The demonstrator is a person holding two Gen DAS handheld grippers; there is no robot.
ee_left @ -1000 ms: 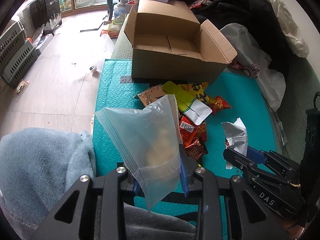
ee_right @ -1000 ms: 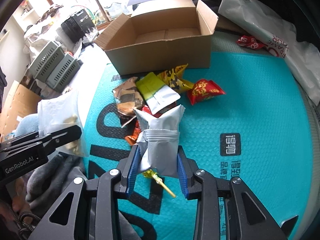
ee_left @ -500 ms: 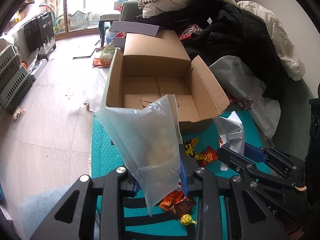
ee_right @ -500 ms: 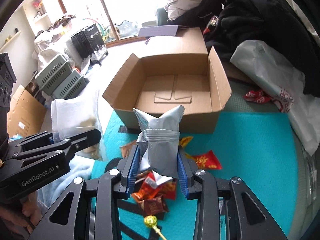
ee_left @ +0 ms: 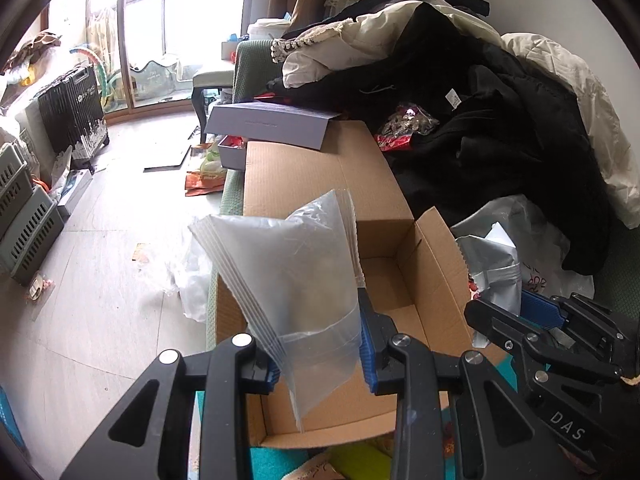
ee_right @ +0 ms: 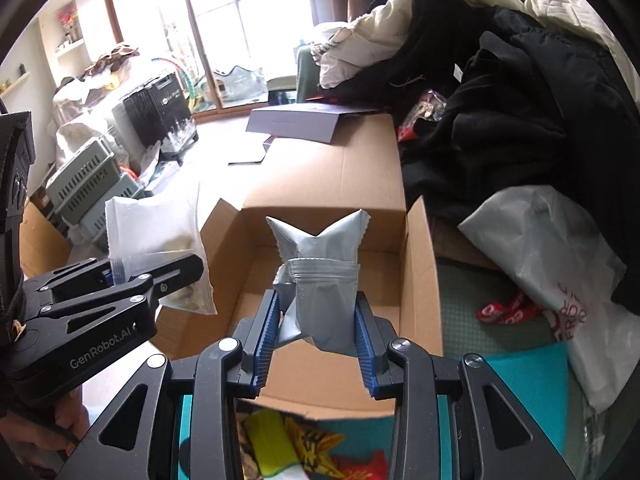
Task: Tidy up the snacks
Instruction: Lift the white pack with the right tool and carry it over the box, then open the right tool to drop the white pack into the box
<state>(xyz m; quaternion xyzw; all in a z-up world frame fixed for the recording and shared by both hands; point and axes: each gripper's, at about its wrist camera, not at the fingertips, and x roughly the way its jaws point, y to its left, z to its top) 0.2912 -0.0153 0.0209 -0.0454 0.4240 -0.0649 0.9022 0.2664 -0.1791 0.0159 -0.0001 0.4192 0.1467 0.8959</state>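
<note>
Blue-padded fingers [ee_left: 366,344] of the left gripper [ee_left: 320,354] clenched on a clear zip bag [ee_left: 296,280], held upright at centre frame in the left wrist view, over the near left part of the open cardboard box [ee_left: 400,276]. Pale contents faintly visible through the plastic, too blurred to identify. Seen again at mid left of the right wrist view: left gripper [ee_right: 116,280] with the same bag [ee_right: 156,236], hanging just beside the box's left flap. Ribbed blue fingers [ee_right: 267,332] of the right gripper [ee_right: 316,340] clamped on a silver foil pouch [ee_right: 320,276], crumpled top splayed in two points, at centre frame above the box interior [ee_right: 320,184]. Same pouch [ee_left: 494,268] visible at right of the left wrist view, pinched in the right gripper [ee_left: 512,312] by the box's right flap. Box floor bare where visible. Loose snack packets, yellow-green [ee_right: 272,444] and orange [ee_right: 316,442], lying on a teal mat [ee_right: 520,376] at the bottom edge. Dark clothing [ee_left: 500,128] heaped at upper right, white plastic bag [ee_right: 552,248] at right.
</note>
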